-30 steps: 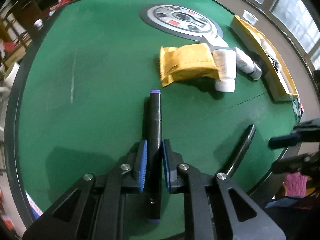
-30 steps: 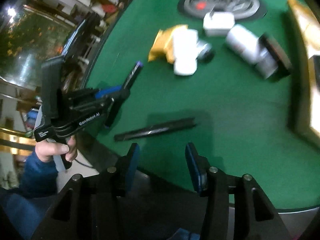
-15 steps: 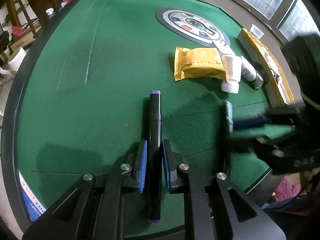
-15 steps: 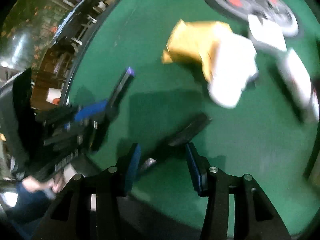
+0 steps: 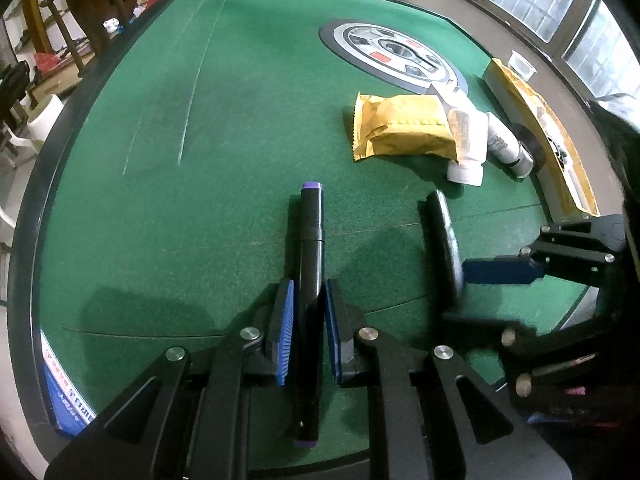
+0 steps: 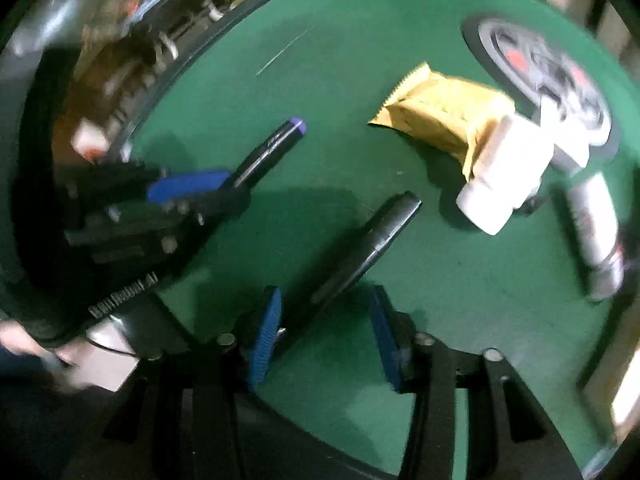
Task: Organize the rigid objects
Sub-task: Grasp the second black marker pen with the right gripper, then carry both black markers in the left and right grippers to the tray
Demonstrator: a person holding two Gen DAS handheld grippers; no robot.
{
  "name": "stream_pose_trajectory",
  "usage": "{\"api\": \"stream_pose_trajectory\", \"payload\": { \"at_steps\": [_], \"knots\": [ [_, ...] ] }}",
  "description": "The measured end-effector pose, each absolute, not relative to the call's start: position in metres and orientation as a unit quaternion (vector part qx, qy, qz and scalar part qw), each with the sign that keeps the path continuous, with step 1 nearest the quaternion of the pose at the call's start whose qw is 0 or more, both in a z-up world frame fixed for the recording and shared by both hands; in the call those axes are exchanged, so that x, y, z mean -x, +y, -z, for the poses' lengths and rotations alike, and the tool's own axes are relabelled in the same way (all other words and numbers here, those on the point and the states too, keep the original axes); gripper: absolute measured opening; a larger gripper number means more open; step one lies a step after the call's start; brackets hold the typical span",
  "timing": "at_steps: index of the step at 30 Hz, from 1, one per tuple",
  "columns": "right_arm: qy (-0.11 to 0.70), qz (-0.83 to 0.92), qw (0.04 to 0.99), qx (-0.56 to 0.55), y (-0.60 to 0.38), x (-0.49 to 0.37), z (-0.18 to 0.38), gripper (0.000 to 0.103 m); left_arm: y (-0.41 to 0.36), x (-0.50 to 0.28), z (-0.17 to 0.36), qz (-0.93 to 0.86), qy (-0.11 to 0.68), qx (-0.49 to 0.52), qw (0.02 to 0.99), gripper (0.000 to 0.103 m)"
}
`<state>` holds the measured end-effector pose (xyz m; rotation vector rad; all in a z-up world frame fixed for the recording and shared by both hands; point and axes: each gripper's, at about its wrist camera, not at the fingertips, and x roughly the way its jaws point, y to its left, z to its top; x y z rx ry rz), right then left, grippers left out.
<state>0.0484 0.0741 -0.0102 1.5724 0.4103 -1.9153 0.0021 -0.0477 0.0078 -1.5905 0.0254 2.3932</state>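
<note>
Left wrist: clamped marker [image 5: 310, 240] points lengthwise away, purple end far

White bottles [image 6: 508, 172] blurred (labels unreadable), marker [image 5: 307, 300] partly hidden

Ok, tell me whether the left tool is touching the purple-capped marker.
Touching. The left wrist view shows the left tool's blue pads pressed on both sides of the purple-capped marker, with no gap.
</note>
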Motion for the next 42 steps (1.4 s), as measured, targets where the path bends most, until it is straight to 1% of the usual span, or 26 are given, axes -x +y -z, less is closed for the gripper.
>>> {"api": "stream_pose_trajectory", "payload": {
  "at_steps": [3,10,14,18,19,21,23,25,27,31,35,42],
  "knots": [
    [0.147,0.729,0.301,-0.597,0.087,-0.045,0.011,0.014,-0.048,-0.002,-0.009,-0.825,0.011,0.549,0.133,0.013],
    [0.116,0.744,0.279,-0.596,0.120,-0.058,0.014,0.014,-0.047,-0.004,-0.009,-0.829,0.008,0.545,0.125,0.013],
    [0.124,0.750,0.274,-0.590,0.114,-0.060,0.014,0.014,-0.047,-0.003,-0.009,-0.828,0.012,0.546,0.128,0.013],
    [0.131,0.757,0.269,-0.581,0.102,-0.057,0.011,0.014,-0.041,-0.003,-0.010,-0.826,0.040,0.546,0.130,0.013],
    [0.132,0.758,0.269,-0.580,0.117,-0.052,0.006,0.014,-0.040,-0.003,-0.010,-0.829,0.044,0.543,0.126,0.012],
    [0.133,0.762,0.266,-0.575,0.114,-0.052,0.005,0.014,-0.037,-0.006,-0.009,-0.834,0.046,0.538,0.111,0.012],
    [0.136,0.767,0.263,-0.569,0.121,-0.056,0.002,0.013,-0.036,-0.007,-0.010,-0.837,0.032,0.537,0.104,0.012],
    [0.121,0.774,0.268,-0.561,0.126,-0.059,-0.006,0.013,-0.038,-0.009,-0.012,-0.836,-0.015,0.535,0.121,0.012],
    [0.121,0.780,0.265,-0.553,0.128,-0.065,-0.012,0.013,-0.034,-0.011,-0.017,-0.838,-0.034,0.528,0.136,0.012],
    [0.081,0.794,0.261,-0.544,0.143,-0.062,-0.022,0.013,-0.019,-0.012,-0.031,-0.847,-0.018,0.509,0.149,0.012],
    [0.044,0.804,0.247,-0.540,0.164,-0.060,-0.032,0.013,-0.007,-0.006,-0.043,-0.850,-0.022,0.500,0.167,0.012],
    [-0.023,0.832,0.201,-0.517,0.215,-0.070,-0.053,0.013,0.036,0.002,-0.066,-0.841,-0.002,0.484,0.243,0.012]
  ]
}}
